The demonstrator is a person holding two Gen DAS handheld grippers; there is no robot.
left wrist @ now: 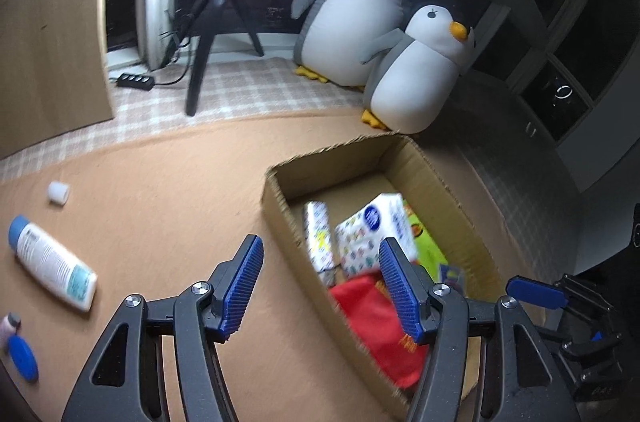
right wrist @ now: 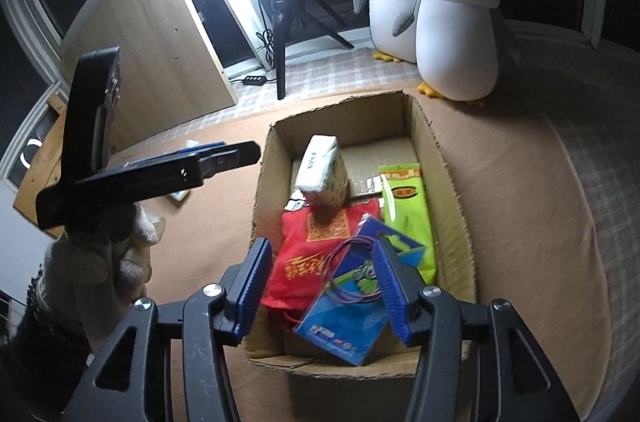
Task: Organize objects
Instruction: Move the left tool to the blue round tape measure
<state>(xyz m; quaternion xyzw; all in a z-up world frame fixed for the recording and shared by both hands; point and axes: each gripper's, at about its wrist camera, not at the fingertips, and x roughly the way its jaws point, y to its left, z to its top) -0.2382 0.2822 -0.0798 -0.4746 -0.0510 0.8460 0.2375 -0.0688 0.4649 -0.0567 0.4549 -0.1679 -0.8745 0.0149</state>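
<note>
A cardboard box [left wrist: 436, 182] [right wrist: 444, 158] stands on the tan mat. In it lie a tissue pack [left wrist: 376, 234] [right wrist: 322, 170], a red pouch [left wrist: 376, 322] [right wrist: 316, 242], a green packet [right wrist: 408, 210] and a blue card with a purple cord [right wrist: 348, 302]. My left gripper [left wrist: 320, 282] is open and empty over the box's left wall. My right gripper [right wrist: 320, 282] is open and empty above the box's near end, over the blue card. On the mat to the left lie a white bottle with a blue cap [left wrist: 52, 262], a small white cap [left wrist: 58, 192] and a blue lid [left wrist: 22, 358].
Two plush penguins [left wrist: 416, 74] [right wrist: 456, 22] stand behind the box. A ring light on a tripod [right wrist: 280, 34] and a power strip [left wrist: 134, 80] are farther back. A wooden panel [left wrist: 52, 22] stands at the left. The gloved hand with the left gripper [right wrist: 100, 182] shows left of the box.
</note>
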